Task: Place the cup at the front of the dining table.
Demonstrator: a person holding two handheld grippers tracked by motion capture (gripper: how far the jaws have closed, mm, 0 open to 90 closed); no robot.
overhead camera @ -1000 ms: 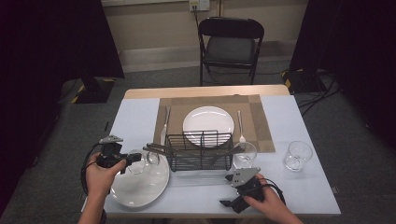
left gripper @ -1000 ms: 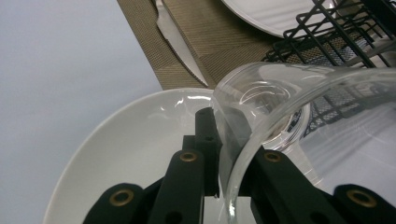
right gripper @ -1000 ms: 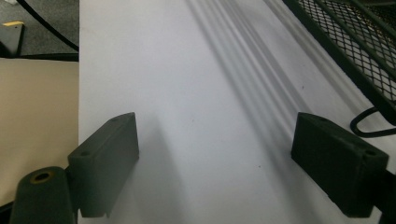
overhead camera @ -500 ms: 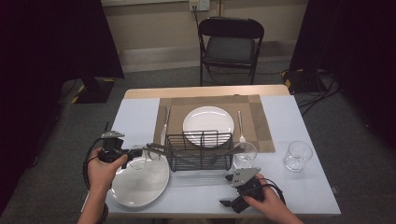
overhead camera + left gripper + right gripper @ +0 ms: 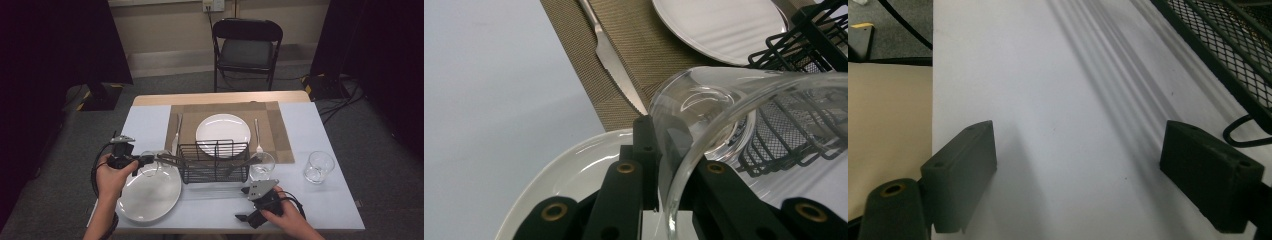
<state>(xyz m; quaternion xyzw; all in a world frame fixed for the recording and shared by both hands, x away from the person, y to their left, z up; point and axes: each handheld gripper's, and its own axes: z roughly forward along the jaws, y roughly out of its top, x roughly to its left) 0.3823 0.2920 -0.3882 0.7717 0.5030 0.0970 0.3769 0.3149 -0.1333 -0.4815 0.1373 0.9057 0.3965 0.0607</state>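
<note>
The left gripper (image 5: pixel 147 160) is clamped on the rim of a glass (image 5: pixel 157 163). In the left gripper view one jaw sits inside the mouth and the other outside it, with the clear wall pinched between them. Compared with a second ago, the gripper and glass have risen a little. They have also moved away from the person, off the middle of the white plate (image 5: pixel 150 196) and toward its far rim. I judge that the glass has been picked up cleanly and is being carried. It looks to be heading for the wire rack (image 5: pixel 215 162) just ahead of the jaws, though where it will be set down is not yet clear.

The glass (image 5: pixel 734 100) is a plain, clear tumbler. It is tipped onto its side in the grip, with its thick base pointing forward, away from the gripper. It looks empty, and the rack's mesh (image 5: pixel 804 45) shows through its wall. The plate's rim (image 5: pixel 574 165) lies just under the jaws. Beyond it is a knife (image 5: pixel 614 65) on the brown placemat (image 5: pixel 624 30).

The right gripper (image 5: pixel 243 205) has not moved. It rests low near the person's edge of the table (image 5: pixel 1048 75), its jaws spread wide with nothing between them. A corner of the rack sits off to one side.
</note>
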